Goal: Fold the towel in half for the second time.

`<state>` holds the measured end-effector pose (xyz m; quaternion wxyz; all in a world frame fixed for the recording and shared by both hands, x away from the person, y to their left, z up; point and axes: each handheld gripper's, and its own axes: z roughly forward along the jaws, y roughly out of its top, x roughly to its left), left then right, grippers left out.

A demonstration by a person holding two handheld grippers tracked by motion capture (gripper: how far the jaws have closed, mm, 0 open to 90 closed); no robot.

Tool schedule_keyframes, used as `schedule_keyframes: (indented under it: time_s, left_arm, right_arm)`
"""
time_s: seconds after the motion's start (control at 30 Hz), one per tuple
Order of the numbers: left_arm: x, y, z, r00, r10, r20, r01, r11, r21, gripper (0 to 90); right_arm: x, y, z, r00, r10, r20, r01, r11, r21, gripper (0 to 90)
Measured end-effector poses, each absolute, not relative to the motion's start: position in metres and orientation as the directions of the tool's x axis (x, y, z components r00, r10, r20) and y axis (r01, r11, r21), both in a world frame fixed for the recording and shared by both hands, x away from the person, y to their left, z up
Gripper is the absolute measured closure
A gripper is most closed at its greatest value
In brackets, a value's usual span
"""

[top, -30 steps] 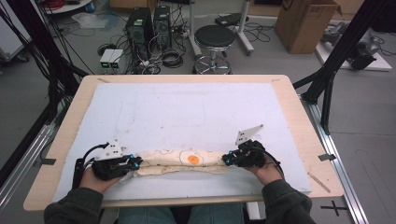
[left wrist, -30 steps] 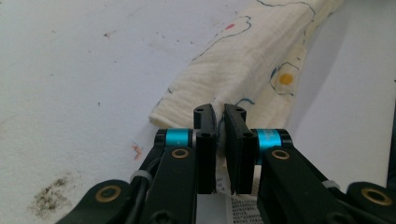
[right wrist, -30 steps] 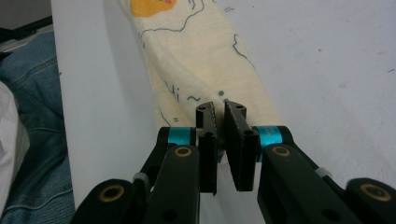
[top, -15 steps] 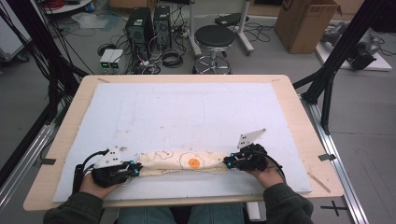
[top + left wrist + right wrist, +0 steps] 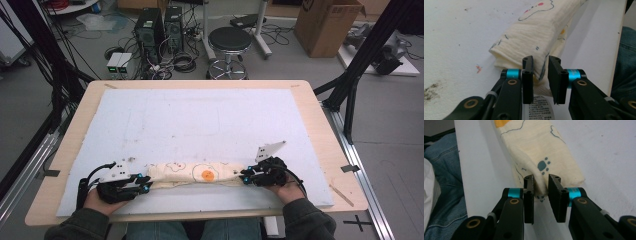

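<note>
Two ends of the rolled cloth are straddled by the left gripper and right gripper, jaws just loosened and parted.

Even, diffuse overhead light, soft faint shadows, no glare, high view slightly soft and coarse, gripper views sharp up close, dim floor beyond.

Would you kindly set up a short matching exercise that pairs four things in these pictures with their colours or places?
Column one:
1. folded cloth
2. round stool
3. cardboard box
4. left gripper

Column two:
a. on the floor beyond the table's far right corner
b. cream, with an orange spot
c. at the cloth's left end
d. black seat, on the floor beyond the table's far edge

Pairs: 1-b, 2-d, 3-a, 4-c
</note>
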<state>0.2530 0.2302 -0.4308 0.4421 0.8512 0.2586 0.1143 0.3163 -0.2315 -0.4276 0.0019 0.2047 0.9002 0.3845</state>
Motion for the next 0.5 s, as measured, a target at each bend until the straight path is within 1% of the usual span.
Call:
schedule_keyframes:
  time_s: [0.07, 0.2, 0.3, 0.43, 0.5]
  left_arm:
    - [0.252, 0.231, -0.43, 0.839, 0.542, -0.04, 0.34, -0.467, 0.816, 70.2]
    - [0.252, 0.232, -0.429, 0.84, 0.541, -0.043, 0.342, -0.466, 0.816, 63.7]
    - [0.251, 0.233, -0.428, 0.842, 0.537, -0.052, 0.341, -0.456, 0.822, 62.4]
    - [0.25, 0.235, -0.424, 0.84, 0.54, -0.05, 0.334, -0.443, 0.832, 62.0]
    - [0.25, 0.237, -0.423, 0.84, 0.541, -0.051, 0.331, -0.436, 0.837, 62.0]
  right_arm:
    - [0.316, -0.231, -0.427, -0.92, 0.359, 0.16, 0.362, 0.617, 0.698, 69.4]
    - [0.316, -0.229, -0.427, -0.916, 0.358, 0.182, 0.377, 0.61, 0.697, 57.1]
    - [0.315, -0.229, -0.423, -0.917, 0.36, 0.17, 0.367, 0.596, 0.714, 50.4]
    - [0.314, -0.229, -0.415, -0.921, 0.344, 0.181, 0.357, 0.564, 0.745, 45.6]
    - [0.315, -0.227, -0.41, -0.925, 0.33, 0.186, 0.35, 0.552, 0.757, 44.9]
